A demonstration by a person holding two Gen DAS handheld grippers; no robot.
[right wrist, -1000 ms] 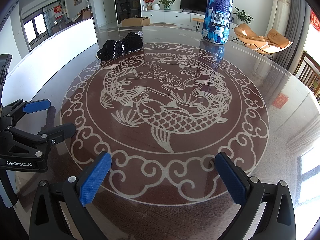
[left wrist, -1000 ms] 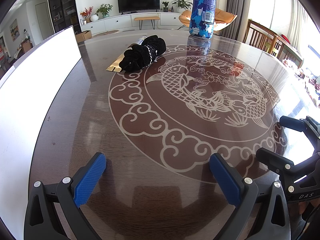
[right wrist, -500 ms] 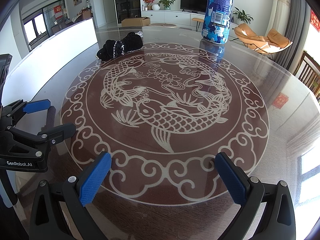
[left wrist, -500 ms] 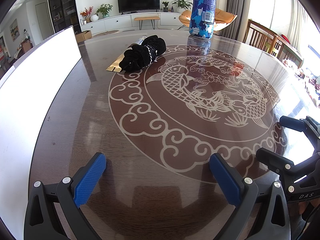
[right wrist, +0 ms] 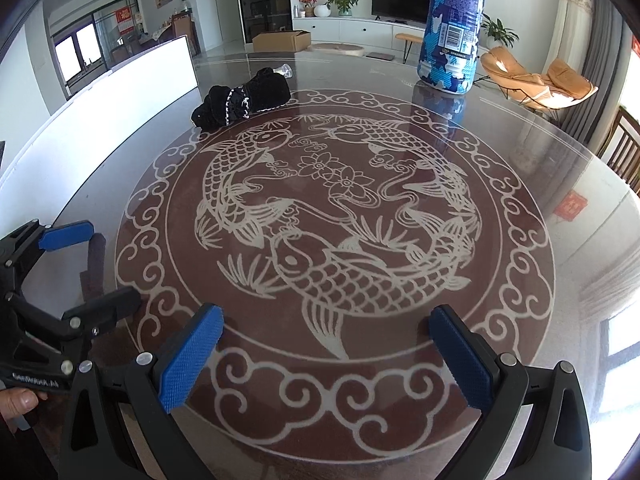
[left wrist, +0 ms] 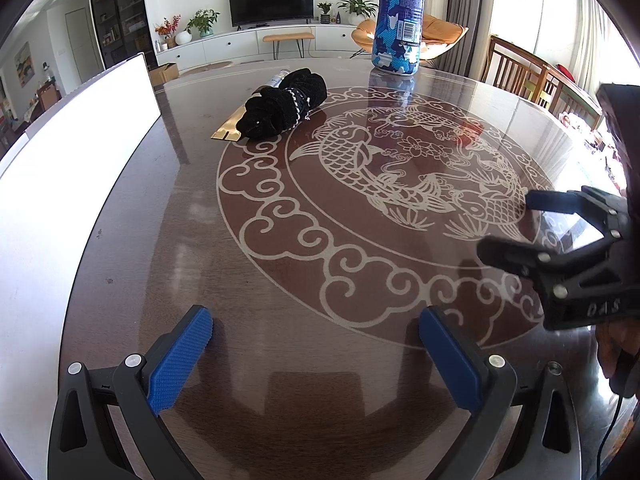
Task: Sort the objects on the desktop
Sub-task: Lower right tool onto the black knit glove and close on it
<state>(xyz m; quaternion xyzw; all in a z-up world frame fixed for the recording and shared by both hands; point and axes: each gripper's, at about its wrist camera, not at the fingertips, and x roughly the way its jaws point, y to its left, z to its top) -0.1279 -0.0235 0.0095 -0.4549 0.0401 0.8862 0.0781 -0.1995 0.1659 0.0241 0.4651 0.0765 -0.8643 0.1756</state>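
Both claws, left claw (left wrist: 316, 344) and right claw (right wrist: 326, 340), gape wide and empty over the counter (left wrist: 280, 280), black fabric bundle (left wrist: 282, 108) lying diagonally, upright blue bottle (left wrist: 398, 20) beyond.

Round table (left wrist: 120, 264), glossy top, fish medallion bare across centre and near side: open passage for either gripper. Obstacles all at far side. Black cloth bundle (left wrist: 282, 106) lies far left on a gold card (left wrist: 226, 130), a small bottle tip (left wrist: 276, 79) poking out behind it. Tall blue camouflage bottle (left wrist: 398, 20) stands upright at far edge, well apart from the bundle; clear lane between them. White panel (left wrist: 72, 152) walls the left rim. Right gripper (left wrist: 508, 226) hangs over the right of the medallion.
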